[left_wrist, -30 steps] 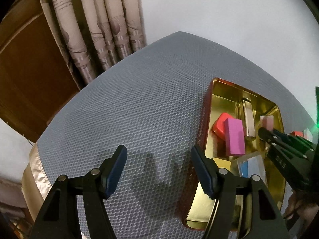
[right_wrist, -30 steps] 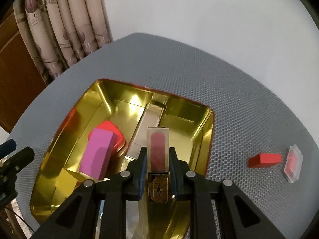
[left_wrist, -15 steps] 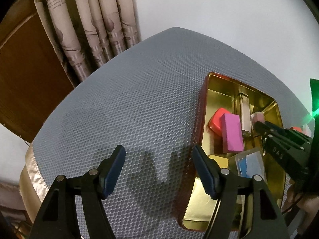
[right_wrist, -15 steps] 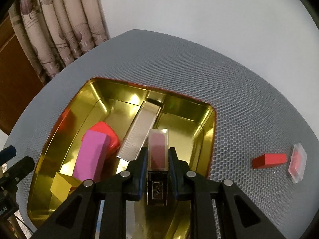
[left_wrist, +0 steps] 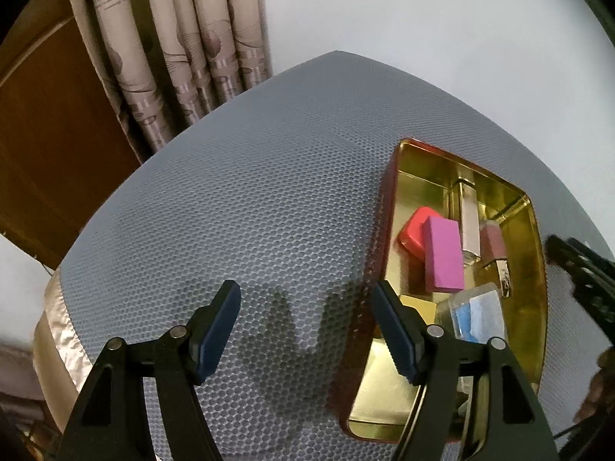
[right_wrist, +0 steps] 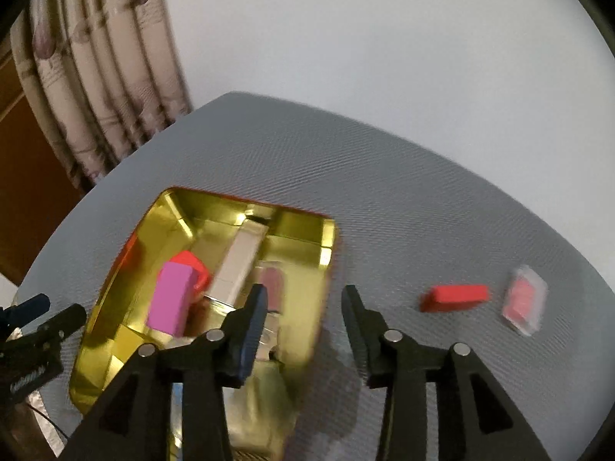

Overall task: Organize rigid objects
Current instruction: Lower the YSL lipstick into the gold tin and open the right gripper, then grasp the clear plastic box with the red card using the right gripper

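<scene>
Lipstick [right_wrist: 271,282] now lies in the gold tin [right_wrist: 115,280], left of frame; a second ago the right tool [right_wrist: 303,307] pinched it, its jaws now opening, empty. Left tool [left_wrist: 305,324] hangs spread. Red block [right_wrist: 455,297] waits on the table [right_wrist: 384,176], right.

Two steep wrist views, seemingly sharing tin [left_wrist: 536,238].
</scene>
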Demonstrator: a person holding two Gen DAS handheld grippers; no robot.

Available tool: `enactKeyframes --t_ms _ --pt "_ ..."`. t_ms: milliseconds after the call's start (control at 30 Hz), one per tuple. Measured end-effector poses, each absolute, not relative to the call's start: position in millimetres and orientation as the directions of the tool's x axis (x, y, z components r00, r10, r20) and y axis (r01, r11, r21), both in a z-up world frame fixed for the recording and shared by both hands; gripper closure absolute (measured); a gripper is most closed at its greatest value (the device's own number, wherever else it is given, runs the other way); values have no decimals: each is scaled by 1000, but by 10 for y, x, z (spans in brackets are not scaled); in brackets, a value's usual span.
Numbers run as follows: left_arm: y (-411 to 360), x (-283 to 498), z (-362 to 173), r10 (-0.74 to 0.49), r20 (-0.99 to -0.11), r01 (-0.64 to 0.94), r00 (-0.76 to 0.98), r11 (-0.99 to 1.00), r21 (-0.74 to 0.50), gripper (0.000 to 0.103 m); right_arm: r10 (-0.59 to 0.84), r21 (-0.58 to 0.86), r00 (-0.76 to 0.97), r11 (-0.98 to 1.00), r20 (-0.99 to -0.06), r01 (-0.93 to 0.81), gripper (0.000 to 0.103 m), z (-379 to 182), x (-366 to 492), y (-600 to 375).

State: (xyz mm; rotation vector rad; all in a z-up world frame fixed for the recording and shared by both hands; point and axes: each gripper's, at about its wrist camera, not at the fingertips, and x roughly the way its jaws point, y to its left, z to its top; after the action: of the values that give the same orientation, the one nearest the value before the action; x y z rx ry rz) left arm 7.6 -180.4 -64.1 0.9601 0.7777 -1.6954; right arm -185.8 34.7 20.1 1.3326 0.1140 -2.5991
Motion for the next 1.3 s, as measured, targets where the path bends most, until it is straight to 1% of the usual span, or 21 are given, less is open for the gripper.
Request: enactKeyframes --t_ms 133,267,433,633,800,900,933,1067,1167,1233,1300 --pt "-1760 15 -627 -450 -873 948 -189 -316 -43 35 -95 13 -585 -989 -805 144 56 266 -1744 762" --pt "-1716 -18 -600 -462 -866 945 -190 -327 -33 35 -9 -28 -586 -998 -810 55 53 215 -1722 1170" --pt "-1715 -39 -603 -462 -867 946 -188 -323 -33 34 74 -31 -556 -996 -828 -87 45 80 -1806 1672" --pt "-1681 -86 -606 -466 -865 940 -186 -342 -18 34 103 6 -520 -979 -848 -204 44 -101 -1998 2077" --pt "-1657 -112 -594 -483 -855 936 -190 -353 -9 32 143 1 -493 -960 -858 -281 44 -273 -2210 2140" --pt "-1643 -139 -601 -499 -847 933 -183 -360 10 31 141 28 -480 -944 -866 -327 44 -370 -2322 2168" --pt "-1636 -153 -605 -506 -844 931 -179 -363 20 31 162 15 -470 -936 -868 -351 44 -407 -2364 2176" --pt "-1584 -225 -601 -534 -826 916 -179 -397 59 31 171 18 -455 -924 -874 -383 44 -567 -2497 2208" --pt "-1556 -258 -582 -541 -817 906 -200 -420 57 30 171 25 -458 -920 -872 -391 44 -683 -2532 2255" --pt "-1534 -286 -581 -531 -818 899 -221 -437 41 29 192 7 -489 -927 -851 -375 44 -700 -2502 2266" --pt "-1504 -327 -569 -538 -813 893 -222 -447 51 29 200 -19 -508 -940 -838 -339 44 -729 -2501 2221"
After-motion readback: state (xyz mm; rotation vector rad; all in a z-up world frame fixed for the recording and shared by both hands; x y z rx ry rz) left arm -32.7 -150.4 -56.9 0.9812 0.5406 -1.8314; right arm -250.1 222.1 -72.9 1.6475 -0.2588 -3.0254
